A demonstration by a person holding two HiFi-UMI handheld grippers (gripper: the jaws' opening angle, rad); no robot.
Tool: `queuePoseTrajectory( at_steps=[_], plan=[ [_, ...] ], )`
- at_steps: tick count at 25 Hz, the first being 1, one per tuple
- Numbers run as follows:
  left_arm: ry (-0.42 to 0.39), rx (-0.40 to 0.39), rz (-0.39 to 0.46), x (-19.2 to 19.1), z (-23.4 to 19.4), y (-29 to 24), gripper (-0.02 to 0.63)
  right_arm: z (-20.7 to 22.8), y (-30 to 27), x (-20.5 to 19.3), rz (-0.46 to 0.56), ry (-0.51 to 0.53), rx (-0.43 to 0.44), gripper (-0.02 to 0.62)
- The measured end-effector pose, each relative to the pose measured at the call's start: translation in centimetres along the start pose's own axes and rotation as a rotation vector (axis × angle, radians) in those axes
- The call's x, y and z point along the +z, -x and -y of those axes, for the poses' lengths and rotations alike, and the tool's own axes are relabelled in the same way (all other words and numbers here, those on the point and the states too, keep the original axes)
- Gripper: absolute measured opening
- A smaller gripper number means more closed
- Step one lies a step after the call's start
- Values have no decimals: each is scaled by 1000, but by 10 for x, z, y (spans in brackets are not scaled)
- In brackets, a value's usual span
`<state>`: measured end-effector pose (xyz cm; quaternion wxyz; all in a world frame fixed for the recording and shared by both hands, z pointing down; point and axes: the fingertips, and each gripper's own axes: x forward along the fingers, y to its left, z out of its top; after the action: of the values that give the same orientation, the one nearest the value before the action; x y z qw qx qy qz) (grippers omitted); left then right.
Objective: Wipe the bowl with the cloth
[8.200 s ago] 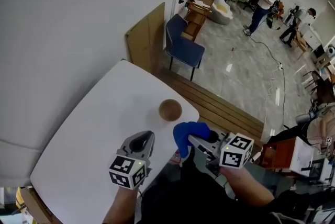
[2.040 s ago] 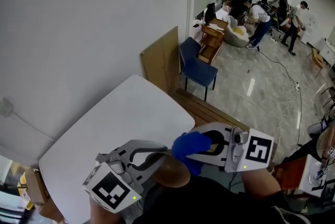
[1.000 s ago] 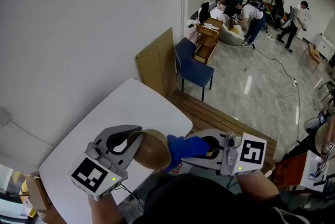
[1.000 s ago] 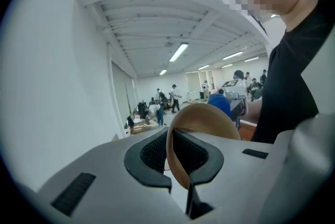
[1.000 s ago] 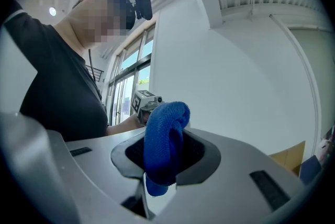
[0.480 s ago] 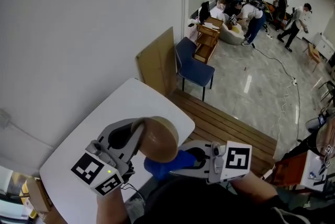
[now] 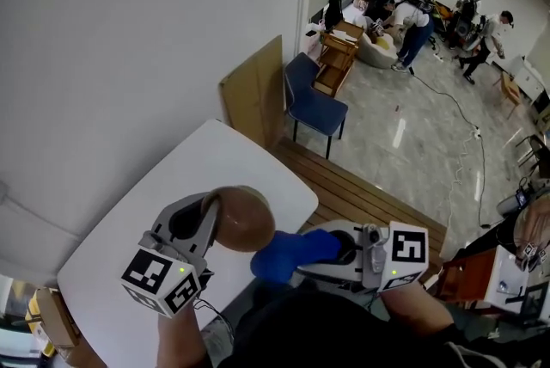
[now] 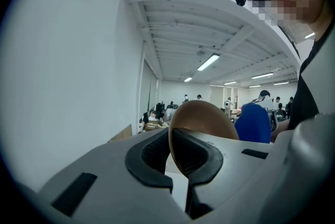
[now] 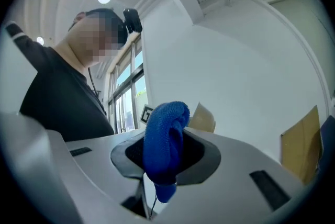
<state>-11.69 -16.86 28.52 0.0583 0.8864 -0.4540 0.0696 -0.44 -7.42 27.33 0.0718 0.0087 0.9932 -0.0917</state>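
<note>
**A:** Where is the bowl?

**B:** The bowl [image 7: 239, 218] is at 6 o'clock in the head view, held up over the near edge of the table [image 7: 163, 186] by the left gripper [image 7: 204, 220]. That gripper's jaws are pinched on the rim. In the left gripper view the bowl stands edge-on between the pads, which cover the part of the rim they clamp.

**A:** And the cloth?

**B:** The cloth [image 7: 288, 253] is blue and sits at the bowl's 4 o'clock. It is bunched in the right gripper [image 7: 331, 246], whose jaws are squeezed on it. In the right gripper view it bulges up over the pads and a small tail hangs out at 6 o'clock. The middle of it is buried between the pads.

**A:** Does it touch the bowl?

**B:** I cannot tell. In the head view the two meet edge to edge. In the left gripper view the cloth shows at the bowl's 3 o'clock, partly behind it.

**A:** Can you see the inside of the bowl?

**B:** That is hard to say. The head view gives only a smooth brown round, and I cannot tell whether that is the inside or the outside. The person's dark torso cuts off both grippers at the bottom edge.
</note>
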Motion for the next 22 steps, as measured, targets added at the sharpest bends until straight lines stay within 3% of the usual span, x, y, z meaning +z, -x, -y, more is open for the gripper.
queuePoseTrajectory(
  at_steps=[3, 8, 22],
  plan=[
    [45, 12, -19, -15, -12, -3, 18, 16, 12, 2, 25, -32, -62, 77],
    [97, 30, -57, -44, -27, -8, 18, 42, 22, -23, -25, -99, -181, 77],
    [316, 57, -235, -166, -43, -45, 18, 92, 38, -95, -82, -304, -304, 77]
  ],
)
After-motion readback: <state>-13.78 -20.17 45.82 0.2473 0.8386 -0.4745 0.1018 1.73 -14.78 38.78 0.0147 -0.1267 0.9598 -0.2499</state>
